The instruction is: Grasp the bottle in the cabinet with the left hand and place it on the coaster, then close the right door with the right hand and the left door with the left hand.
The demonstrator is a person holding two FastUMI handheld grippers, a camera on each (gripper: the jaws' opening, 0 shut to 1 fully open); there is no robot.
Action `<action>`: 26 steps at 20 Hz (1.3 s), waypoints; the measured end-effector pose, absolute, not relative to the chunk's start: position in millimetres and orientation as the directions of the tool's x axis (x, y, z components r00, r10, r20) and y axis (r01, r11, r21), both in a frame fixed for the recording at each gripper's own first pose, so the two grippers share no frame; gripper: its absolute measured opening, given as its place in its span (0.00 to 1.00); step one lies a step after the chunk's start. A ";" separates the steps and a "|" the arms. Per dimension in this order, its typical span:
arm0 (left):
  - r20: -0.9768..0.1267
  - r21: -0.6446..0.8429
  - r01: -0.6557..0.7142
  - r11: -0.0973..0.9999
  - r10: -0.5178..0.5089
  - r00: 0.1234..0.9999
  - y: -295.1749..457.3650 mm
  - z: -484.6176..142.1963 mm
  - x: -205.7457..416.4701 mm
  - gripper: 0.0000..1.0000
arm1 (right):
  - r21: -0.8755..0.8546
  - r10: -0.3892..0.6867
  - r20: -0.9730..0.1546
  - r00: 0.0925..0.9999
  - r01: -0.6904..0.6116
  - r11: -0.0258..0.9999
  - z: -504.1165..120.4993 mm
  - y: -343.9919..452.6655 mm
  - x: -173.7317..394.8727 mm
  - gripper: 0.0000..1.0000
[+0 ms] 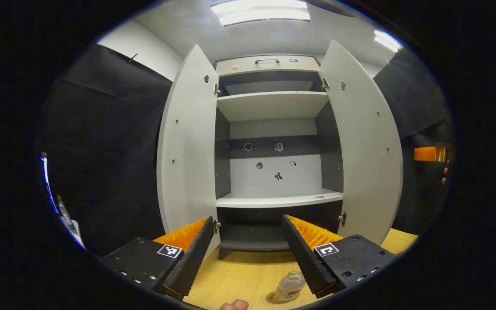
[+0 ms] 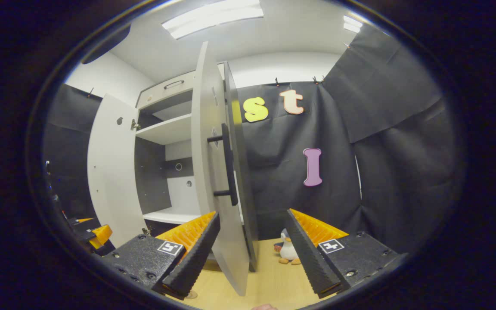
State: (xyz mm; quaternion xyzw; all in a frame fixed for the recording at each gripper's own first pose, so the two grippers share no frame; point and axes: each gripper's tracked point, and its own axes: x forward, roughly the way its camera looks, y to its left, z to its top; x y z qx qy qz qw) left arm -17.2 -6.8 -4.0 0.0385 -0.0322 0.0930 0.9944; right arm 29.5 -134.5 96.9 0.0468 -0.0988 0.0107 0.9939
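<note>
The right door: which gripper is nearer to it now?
Right. The right gripper sits at the right door's edge, jaws open. The left gripper faces the cabinet middle, farther back.

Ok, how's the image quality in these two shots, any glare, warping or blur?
Left gripper view: ceiling lights blow out to white glare, and the fisheye bows the cabinet doors outward; the bottle stays sharp. Right gripper view: the right door curves too, and the penguin toy reads clearly.
</note>
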 end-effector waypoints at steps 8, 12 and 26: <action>0.072 0.056 -0.145 0.988 0.141 0.987 -22.1 -8.2 -22.3 0.96 | -0.022 0.011 0.259 0.966 -0.005 1.000 166.1 -150.8 76.8 0.99; 0.055 0.040 -0.154 0.987 0.152 0.987 -18.3 -17.0 -25.2 0.96 | -0.065 0.003 0.264 0.964 0.015 0.998 170.1 -147.5 82.3 0.98; 0.053 0.093 -0.200 0.975 0.195 0.979 14.8 -17.3 -29.7 0.95 | -0.100 0.175 0.256 0.951 -0.154 0.983 163.0 -70.1 87.8 0.97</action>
